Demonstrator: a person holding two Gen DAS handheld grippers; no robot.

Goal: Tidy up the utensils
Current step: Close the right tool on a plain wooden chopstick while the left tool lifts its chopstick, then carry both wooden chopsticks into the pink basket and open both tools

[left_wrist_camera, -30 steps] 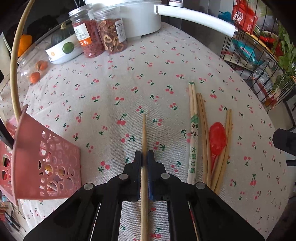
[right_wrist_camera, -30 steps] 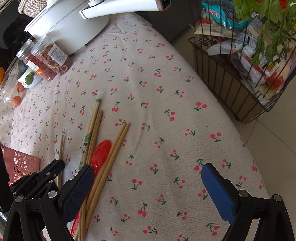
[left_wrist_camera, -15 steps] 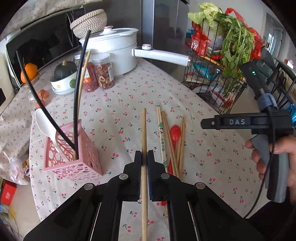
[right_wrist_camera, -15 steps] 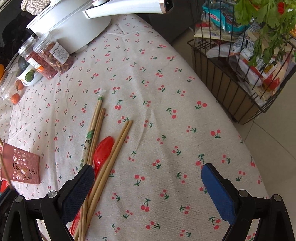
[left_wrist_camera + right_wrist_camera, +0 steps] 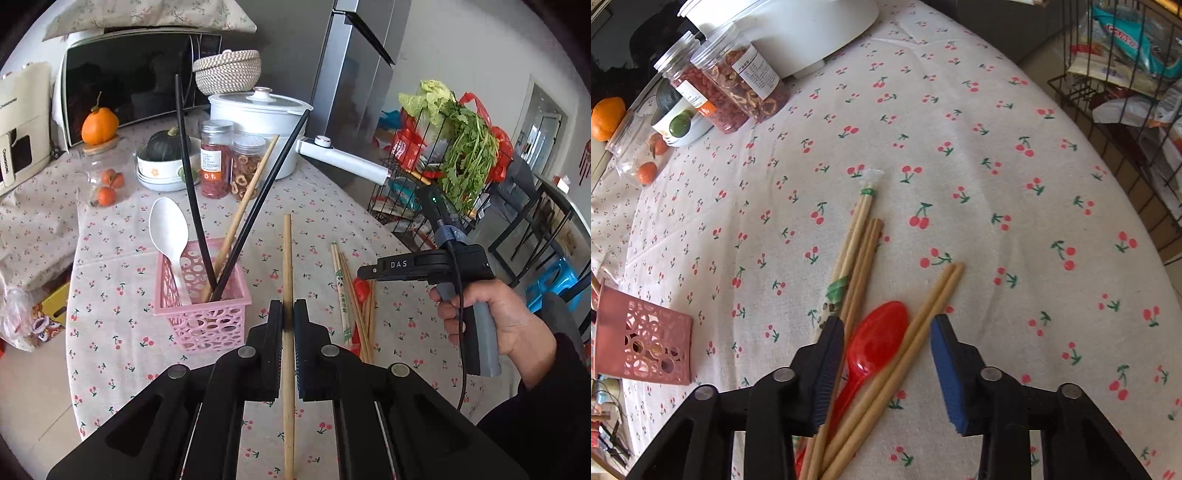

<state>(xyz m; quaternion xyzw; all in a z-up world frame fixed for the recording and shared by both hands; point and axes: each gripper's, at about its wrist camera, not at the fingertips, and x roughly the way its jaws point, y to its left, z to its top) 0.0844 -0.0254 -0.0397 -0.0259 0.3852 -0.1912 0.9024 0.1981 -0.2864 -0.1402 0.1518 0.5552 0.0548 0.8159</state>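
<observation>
Nearest the left wrist camera, the left tongs (image 5: 288, 317) are clenched on a single wooden chopstick (image 5: 287, 258), gripped partway along its length so that it points straight ahead, lifted above the table (image 5: 110, 354) rather than lying on it; that hold keeps the stick in line with the tongs, which should make it easy to tip end-first into a holder. Just beyond and to the left stands the pink perforated utensil basket (image 5: 207, 321), upright on the cherry-print cloth, already carrying a white spoon (image 5: 169, 229), two black chopsticks (image 5: 190, 177) and a wooden one, all leaning against its rim. To the right, a hand (image 5: 506, 325) holds the other tool over the loose pile. From the right wrist camera, the right tongs (image 5: 887, 365) are closing with the red plastic spoon (image 5: 877, 332) and a pair of wooden chopsticks (image 5: 923, 314) between the pads, which do not yet press on them; the left pad rests over the wrapped chopsticks (image 5: 858, 229). These loose utensils lie on the table, well apart from the basket. Farther back are two spice jars (image 5: 225, 162), a white pot (image 5: 258, 122) and a wire rack of greens (image 5: 454, 147).
</observation>
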